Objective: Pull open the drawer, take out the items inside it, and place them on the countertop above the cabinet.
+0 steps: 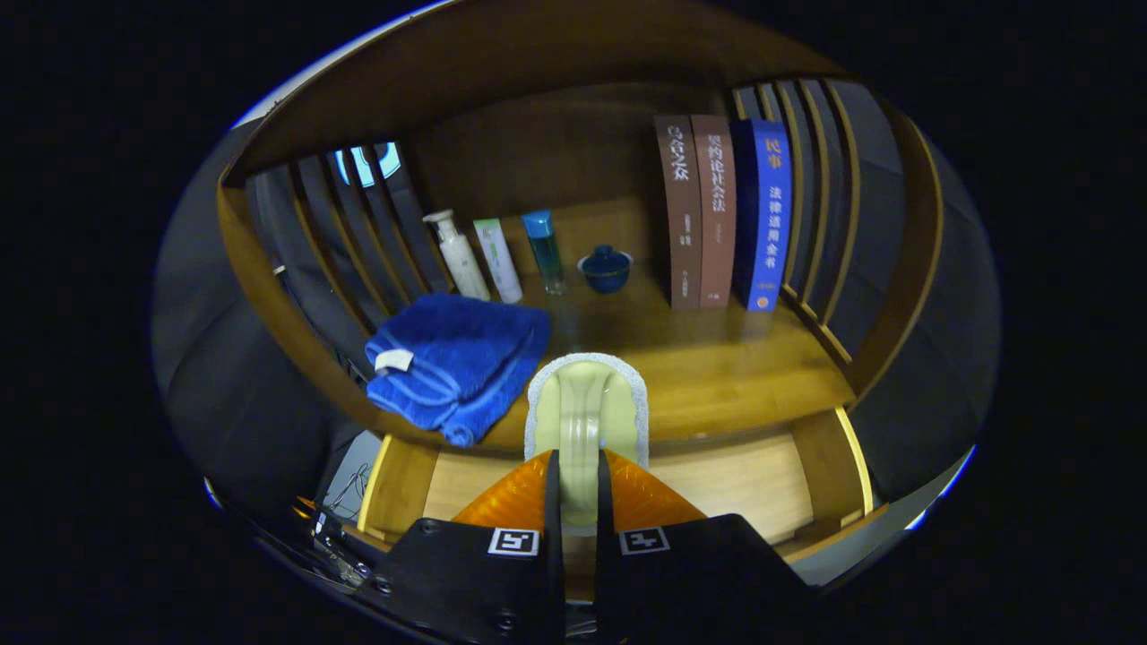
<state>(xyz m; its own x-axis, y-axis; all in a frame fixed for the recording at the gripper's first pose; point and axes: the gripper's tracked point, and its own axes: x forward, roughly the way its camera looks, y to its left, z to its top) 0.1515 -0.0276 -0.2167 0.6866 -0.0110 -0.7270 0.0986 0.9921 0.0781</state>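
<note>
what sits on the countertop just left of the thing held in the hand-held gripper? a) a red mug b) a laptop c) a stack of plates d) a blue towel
d: a folded blue towel lies on the countertop left of the pale brush that the hand-held gripper is shut on.

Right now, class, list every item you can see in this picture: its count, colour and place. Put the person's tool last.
Brush: one, pale green with a white edge, clamped between the fingers, above the countertop's front edge.
Towel: one, blue, folded, on the countertop left of the brush.
Bottles: three, two white and one teal, standing behind the towel.
Lidded cup: one, dark blue, right of the bottles.
Books: three, two brown and one blue, upright at the right slats.
Drawer: one, light wood, open below the countertop.
Gripper: one, jaws shut on the brush.
</note>
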